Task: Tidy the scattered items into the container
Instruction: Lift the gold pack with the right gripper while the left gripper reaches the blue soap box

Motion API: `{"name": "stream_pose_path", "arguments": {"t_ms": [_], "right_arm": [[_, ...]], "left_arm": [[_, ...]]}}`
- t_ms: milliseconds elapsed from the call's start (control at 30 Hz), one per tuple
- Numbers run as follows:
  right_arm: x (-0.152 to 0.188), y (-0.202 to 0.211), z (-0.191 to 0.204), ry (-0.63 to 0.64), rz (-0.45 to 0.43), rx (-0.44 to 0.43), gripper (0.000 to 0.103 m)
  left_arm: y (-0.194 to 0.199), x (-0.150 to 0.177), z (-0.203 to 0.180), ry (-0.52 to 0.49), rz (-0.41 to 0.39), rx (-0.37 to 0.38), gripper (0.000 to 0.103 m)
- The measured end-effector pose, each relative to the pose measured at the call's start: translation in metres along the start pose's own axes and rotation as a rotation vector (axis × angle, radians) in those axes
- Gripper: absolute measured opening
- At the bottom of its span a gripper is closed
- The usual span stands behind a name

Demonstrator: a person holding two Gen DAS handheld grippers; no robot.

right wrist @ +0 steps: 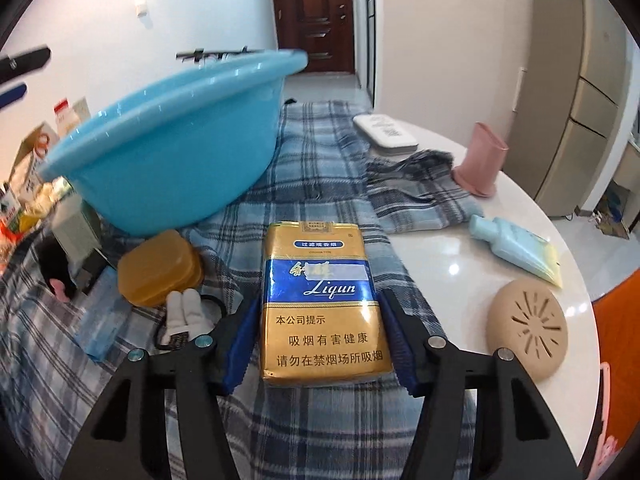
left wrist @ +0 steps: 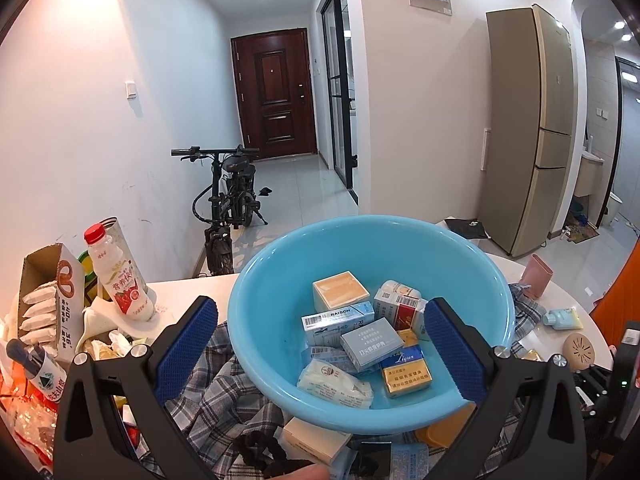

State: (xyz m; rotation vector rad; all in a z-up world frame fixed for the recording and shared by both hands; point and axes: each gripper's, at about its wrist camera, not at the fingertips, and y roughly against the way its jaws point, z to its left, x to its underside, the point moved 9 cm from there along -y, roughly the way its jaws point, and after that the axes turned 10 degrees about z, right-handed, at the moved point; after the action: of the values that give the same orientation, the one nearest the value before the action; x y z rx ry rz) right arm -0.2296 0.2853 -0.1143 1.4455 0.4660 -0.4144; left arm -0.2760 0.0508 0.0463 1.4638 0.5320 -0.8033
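Left wrist view. Left gripper (left wrist: 320,350): jaws spread wide, blue pads either side of the near part of the basin, holding nothing. Blue plastic basin (left wrist: 372,304): sits on a plaid cloth (left wrist: 224,392) over a white table (left wrist: 576,336). Contents: a cream box (left wrist: 340,292), a Raison pack (left wrist: 338,318), a grey-blue box (left wrist: 372,343), a red-and-white pack (left wrist: 400,306), a gold-and-blue Liqun pack (left wrist: 404,372) and a white sachet (left wrist: 334,386) (several overlapping). Left of the basin: a red-capped milk drink bottle (left wrist: 120,276), tilted, and an open snack carton (left wrist: 50,300). Right of it: a pink cup (left wrist: 538,276), a pale-blue tube (left wrist: 562,318), a beige round disc (left wrist: 580,352).

Right wrist view. Right gripper (right wrist: 320,340): blue pads pressed on both long sides of a gold-and-blue Liqun cigarette pack (right wrist: 322,300), label up, above the plaid cloth (right wrist: 320,168); whether it is clear of the cloth cannot be told. The basin (right wrist: 172,152) stands up and left of the pack (apart from it). Beside the basin's base: an amber lidded box (right wrist: 160,268) and a small white plush piece on a black band (right wrist: 184,312). On the bare table (right wrist: 448,264) to the right: the pale-blue tube (right wrist: 516,252), the beige disc (right wrist: 530,328), the pink cup (right wrist: 482,160), a white flat case (right wrist: 386,134).
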Motion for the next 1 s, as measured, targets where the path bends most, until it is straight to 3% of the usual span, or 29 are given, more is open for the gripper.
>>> {"name": "stream_pose_path", "arguments": {"t_ms": [233, 433, 667, 867, 1000], "right_arm": [[0.006, 0.013, -0.001, -0.042, -0.046, -0.042, 0.061], [0.009, 0.014, -0.003, -0.057, -0.075, -0.061, 0.061], [0.007, 0.017, -0.003, -0.059, -0.097, -0.039, 0.061], [0.011, 0.02, -0.013, -0.093, -0.106, -0.05, 0.061], [0.014, 0.019, -0.018, -0.107, -0.103, -0.058, 0.061]], "left_arm": [[0.011, 0.019, -0.004, -0.019, 0.028, -0.014, 0.103], [0.02, 0.079, 0.0, -0.052, 0.113, -0.069, 0.103], [0.001, 0.15, -0.022, -0.026, 0.252, 0.004, 0.103], [-0.025, 0.174, -0.056, -0.095, 0.309, 0.0, 0.103], [-0.039, 0.18, -0.063, -0.081, 0.328, 0.017, 0.103]]}}
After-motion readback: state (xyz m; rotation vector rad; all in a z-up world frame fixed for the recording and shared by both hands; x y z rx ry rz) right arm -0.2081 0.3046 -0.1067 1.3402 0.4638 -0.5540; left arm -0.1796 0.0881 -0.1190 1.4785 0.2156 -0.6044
